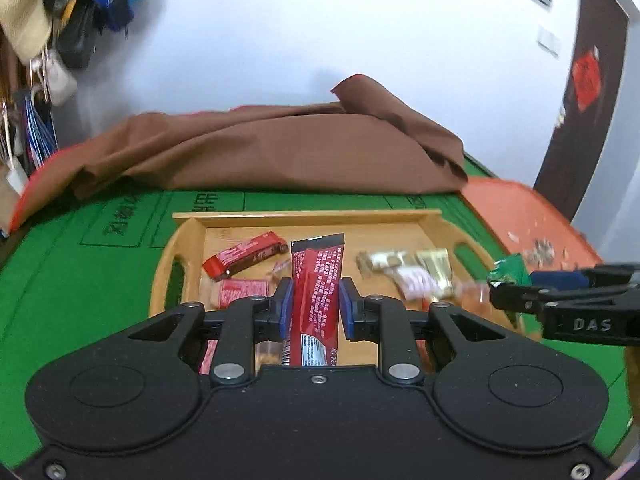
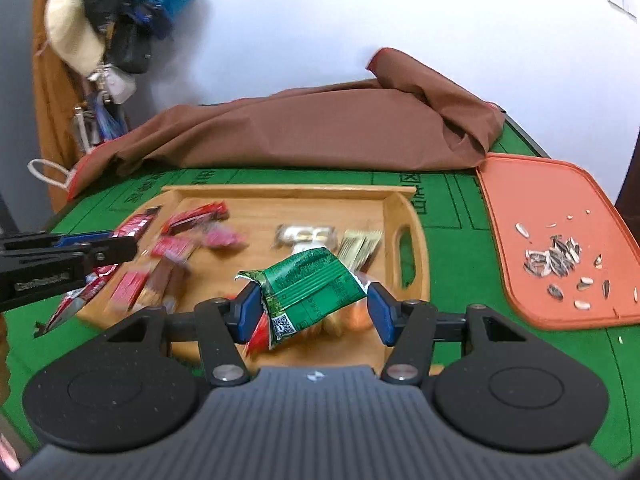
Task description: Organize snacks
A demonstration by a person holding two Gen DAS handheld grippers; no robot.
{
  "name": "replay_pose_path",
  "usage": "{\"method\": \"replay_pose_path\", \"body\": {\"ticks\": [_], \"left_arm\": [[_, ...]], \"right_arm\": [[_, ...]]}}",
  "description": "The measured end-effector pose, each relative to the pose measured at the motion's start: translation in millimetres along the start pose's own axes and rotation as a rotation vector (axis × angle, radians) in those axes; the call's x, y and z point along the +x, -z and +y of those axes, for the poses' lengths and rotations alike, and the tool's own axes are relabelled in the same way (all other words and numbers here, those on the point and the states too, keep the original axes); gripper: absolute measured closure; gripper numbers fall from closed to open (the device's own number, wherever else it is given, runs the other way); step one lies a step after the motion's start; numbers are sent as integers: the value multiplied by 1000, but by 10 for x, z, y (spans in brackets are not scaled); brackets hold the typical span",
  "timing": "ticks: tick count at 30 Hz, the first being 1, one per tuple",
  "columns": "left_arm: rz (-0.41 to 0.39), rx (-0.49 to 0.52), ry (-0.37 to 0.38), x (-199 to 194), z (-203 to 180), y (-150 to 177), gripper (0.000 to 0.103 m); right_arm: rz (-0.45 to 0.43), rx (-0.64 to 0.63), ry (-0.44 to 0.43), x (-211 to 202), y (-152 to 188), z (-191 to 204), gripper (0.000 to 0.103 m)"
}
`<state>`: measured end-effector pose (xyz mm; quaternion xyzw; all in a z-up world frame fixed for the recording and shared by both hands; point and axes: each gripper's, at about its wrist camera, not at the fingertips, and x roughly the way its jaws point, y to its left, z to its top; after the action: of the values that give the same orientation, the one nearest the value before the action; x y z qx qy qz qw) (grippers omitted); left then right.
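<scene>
A wooden tray (image 1: 308, 218) with handles lies on the green table and holds several snack packs, also seen in the right wrist view (image 2: 400, 200). My left gripper (image 1: 316, 306) is shut on a long red snack stick pack (image 1: 318, 280) and holds it over the tray's near side. My right gripper (image 2: 314, 310) is shut on a green snack packet (image 2: 310, 284) above the tray's right part. The right gripper with its green packet (image 1: 508, 272) shows at the right edge of the left wrist view. The left gripper (image 2: 100, 248) shows at the left of the right wrist view.
A brown cloth (image 1: 260, 152) is heaped along the back of the table. An orange tray (image 2: 560, 232) with sunflower seed shells (image 2: 554, 258) lies to the right. Red packs (image 2: 176, 248) fill the tray's left part, pale and gold packs (image 2: 356, 244) its right. Bags and hats (image 2: 112, 40) hang at back left.
</scene>
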<state>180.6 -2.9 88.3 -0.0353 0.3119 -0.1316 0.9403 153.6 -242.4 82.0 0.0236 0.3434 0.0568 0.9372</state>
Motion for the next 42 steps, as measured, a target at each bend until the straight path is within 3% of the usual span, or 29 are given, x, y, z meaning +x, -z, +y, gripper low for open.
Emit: {"method": "replay_pose_path", "body": {"ticks": [7,9,14,22,31,38,42], "left_arm": [[49,-19,-58,397,126,-321,83],[68,-27,-65,513,150,-365,89],[100,5,-86,698,133,-307,90],[124,48,-104,847,89,-145,87],[113,56,-114,825,93,-109,54],[87,53,-108,670,74,-101,21],[80,50,-102,572,61,-93,13]], "right_arm": [[82,44,63,512,-424,-68,44],[107,68,79,677,-500,-90,44],[149,101,115,990,-559,-118,44],[193,101,97,1236,-489,-96,44],[181,69,73,1197,-428,-44,32],[146,53,60,1014,-416,-4,26],[116,25,51,864,-380,53,21]]}}
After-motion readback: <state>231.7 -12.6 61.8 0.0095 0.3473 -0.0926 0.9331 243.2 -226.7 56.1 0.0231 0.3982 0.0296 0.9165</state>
